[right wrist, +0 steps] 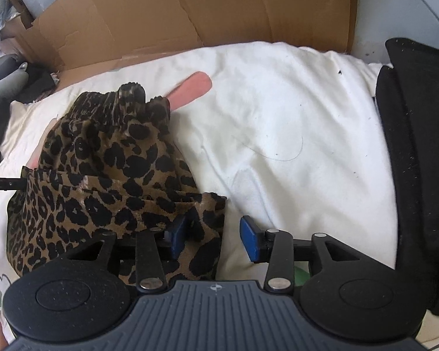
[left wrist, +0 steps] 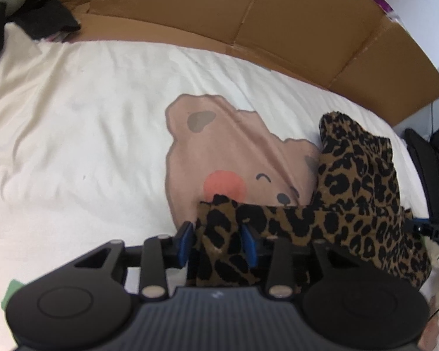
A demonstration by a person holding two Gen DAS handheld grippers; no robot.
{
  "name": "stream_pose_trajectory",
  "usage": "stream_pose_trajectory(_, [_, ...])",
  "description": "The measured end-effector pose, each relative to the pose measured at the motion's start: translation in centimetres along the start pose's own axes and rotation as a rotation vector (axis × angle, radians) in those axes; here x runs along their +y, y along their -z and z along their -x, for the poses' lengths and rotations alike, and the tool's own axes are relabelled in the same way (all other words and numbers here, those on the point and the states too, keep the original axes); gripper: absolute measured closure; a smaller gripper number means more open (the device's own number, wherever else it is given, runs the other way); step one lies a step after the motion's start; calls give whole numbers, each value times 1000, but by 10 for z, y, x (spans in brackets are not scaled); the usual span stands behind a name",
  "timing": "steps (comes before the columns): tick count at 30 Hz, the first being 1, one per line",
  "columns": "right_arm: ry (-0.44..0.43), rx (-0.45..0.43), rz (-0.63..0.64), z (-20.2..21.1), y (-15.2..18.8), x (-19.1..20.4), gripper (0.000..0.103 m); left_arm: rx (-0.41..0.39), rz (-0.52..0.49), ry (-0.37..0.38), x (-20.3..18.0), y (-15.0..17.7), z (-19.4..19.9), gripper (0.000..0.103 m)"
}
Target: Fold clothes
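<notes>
A leopard-print garment (left wrist: 360,193) lies bunched on a white bedsheet (left wrist: 73,117) that bears a bear print (left wrist: 219,152). One corner of the garment runs between the blue pads (left wrist: 185,242) of my left gripper (left wrist: 218,242). The jaws stand apart and the cloth sits slack between them. In the right wrist view the same garment (right wrist: 102,181) lies at the left. Its near corner reaches in beside the left pad (right wrist: 177,237) of my right gripper (right wrist: 213,239). That gripper is open, with bare sheet (right wrist: 278,146) showing before the right pad (right wrist: 250,242).
Flattened cardboard (left wrist: 278,14) (right wrist: 190,8) stands along the far side of the bed. A black garment (right wrist: 418,161) lies at the right edge. Dark clothes (left wrist: 44,20) are heaped at the far left corner.
</notes>
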State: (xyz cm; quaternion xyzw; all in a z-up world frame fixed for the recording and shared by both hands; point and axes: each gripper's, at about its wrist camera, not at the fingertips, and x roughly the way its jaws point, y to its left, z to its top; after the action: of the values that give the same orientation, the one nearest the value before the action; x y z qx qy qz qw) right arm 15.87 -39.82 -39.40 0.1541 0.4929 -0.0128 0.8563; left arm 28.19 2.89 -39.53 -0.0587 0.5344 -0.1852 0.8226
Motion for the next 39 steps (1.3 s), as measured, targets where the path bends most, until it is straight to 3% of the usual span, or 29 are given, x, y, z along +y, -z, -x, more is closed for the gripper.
stream_pose_trajectory(7, [25, -19, 61, -8, 1, 12, 56, -2, 4, 7, 0, -1, -2, 68])
stream_pose_trajectory(8, [25, -21, 66, -8, 1, 14, 59, -2, 12, 11, 1, -2, -1, 70])
stream_pose_trajectory(10, [16, -24, 72, -7, 0, 16, 74, -1, 28, 18, 3, -2, -1, 87])
stream_pose_trajectory(16, [8, -52, 63, 2, 0, 18, 93, -38, 58, 23, 5, 1, 14, 91])
stream_pose_trajectory(30, [-6, -238, 0, 70, 6, 24, 97, -199, 67, 57, -6, -9, 85, 94])
stream_pose_trajectory(39, [3, -309, -39, 92, 1, 21, 98, -272, 30, 75, -27, -37, 96, 94])
